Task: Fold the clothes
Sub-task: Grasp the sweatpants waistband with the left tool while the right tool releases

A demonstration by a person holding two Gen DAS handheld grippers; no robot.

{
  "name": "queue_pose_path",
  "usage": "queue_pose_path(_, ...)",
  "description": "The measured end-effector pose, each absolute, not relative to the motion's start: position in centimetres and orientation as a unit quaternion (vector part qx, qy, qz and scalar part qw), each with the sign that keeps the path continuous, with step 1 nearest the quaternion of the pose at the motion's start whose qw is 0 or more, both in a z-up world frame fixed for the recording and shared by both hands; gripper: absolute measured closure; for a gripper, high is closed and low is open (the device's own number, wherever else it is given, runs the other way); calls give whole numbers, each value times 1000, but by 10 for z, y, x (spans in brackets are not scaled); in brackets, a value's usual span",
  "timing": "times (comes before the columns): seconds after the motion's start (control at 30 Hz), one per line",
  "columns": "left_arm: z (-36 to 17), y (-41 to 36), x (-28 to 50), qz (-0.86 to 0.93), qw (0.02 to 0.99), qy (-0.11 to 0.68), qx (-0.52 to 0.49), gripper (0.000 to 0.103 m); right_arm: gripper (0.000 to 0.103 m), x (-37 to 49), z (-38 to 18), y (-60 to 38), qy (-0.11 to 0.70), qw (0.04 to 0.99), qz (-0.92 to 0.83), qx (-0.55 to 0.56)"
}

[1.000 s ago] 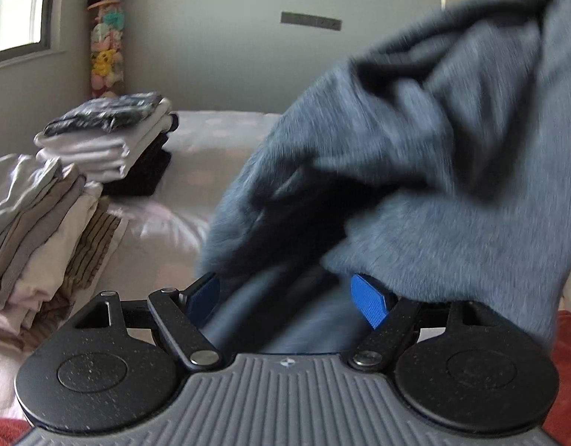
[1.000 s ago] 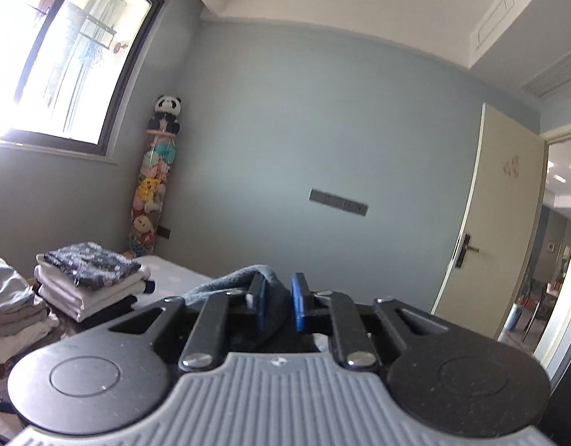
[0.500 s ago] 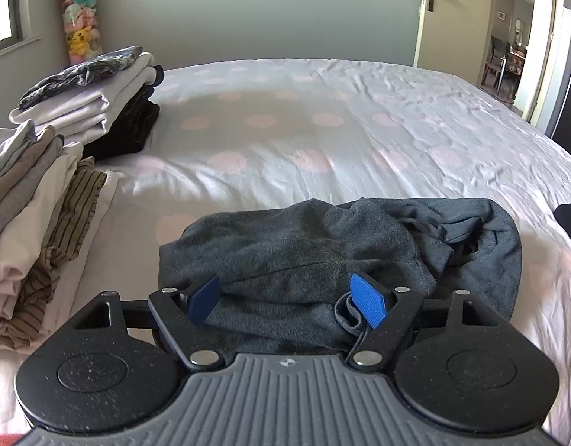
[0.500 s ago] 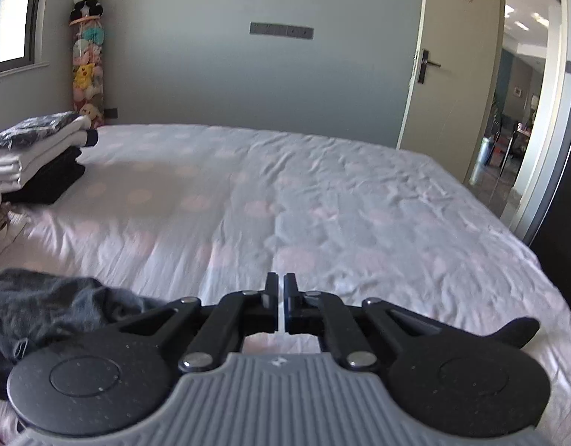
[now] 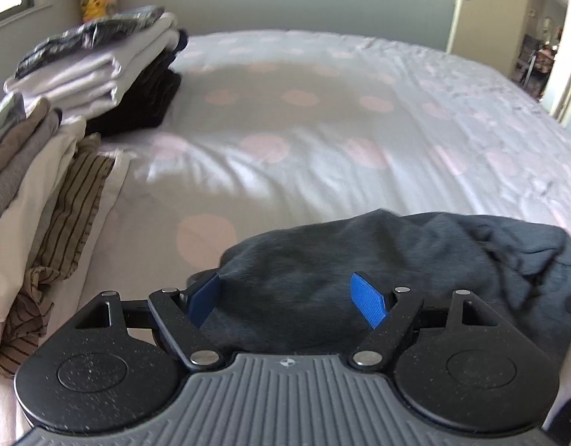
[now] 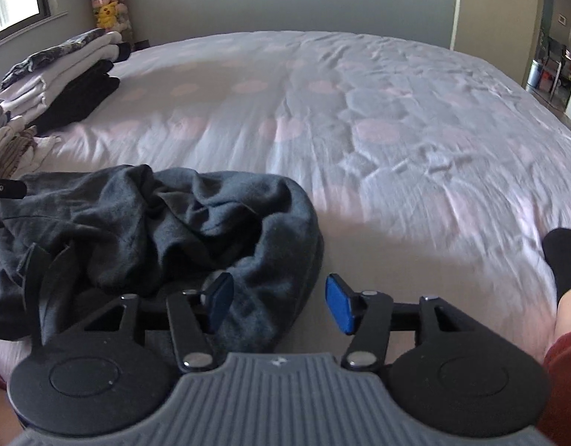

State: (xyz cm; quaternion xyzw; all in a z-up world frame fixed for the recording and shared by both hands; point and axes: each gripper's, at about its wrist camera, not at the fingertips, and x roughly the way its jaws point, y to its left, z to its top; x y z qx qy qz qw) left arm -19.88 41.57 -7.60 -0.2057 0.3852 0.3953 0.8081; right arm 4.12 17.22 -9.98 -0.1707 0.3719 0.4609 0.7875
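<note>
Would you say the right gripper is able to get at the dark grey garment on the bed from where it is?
Probably yes: the right gripper, jaws opening, sits at the crumpled dark grey garment's near edge, nothing between.

garment (image 5: 397,260) on bed (image 5: 322,148), near edge | folded stacks (image 5: 92,70) far left, prob. 2

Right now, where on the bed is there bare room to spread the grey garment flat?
Bare sheet runs from the crumpled garment back to the far edge and right toward the door. The left edge is crowded with folded stacks. A socked foot sits at the near right.
</note>
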Motion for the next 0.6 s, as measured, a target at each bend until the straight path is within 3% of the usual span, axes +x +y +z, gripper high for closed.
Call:
queue_pose_path(0.1, -93, 431, -195, 396, 794, 405, -221, 12, 50, 54, -114, 172, 410, 778, 455, -141)
queue_pose_path(0.13, -97, 432, -193, 395, 792, 408, -224, 17, 69, 57, -117, 172, 421, 771, 461, -128)
queue_pose_path(0.17, -99, 432, -192, 395, 791, 408, -225, 29, 84, 59, -117, 171, 423, 768, 466, -122)
queue_pose_path(0.27, -99, 432, -192, 392, 796, 402, -227, 57, 92, 61, -109, 169, 407, 771, 475, -121)
queue_pose_path(0.37, -90, 435, -195, 387, 800, 397, -230, 78, 96, 73, -87, 163, 377, 796, 459, -116)
queue_pose_path(0.6, -52, 429, -194, 372, 823, 370, -219, 88, 98, 123, -17, 144, 284, 865, 399, -110)
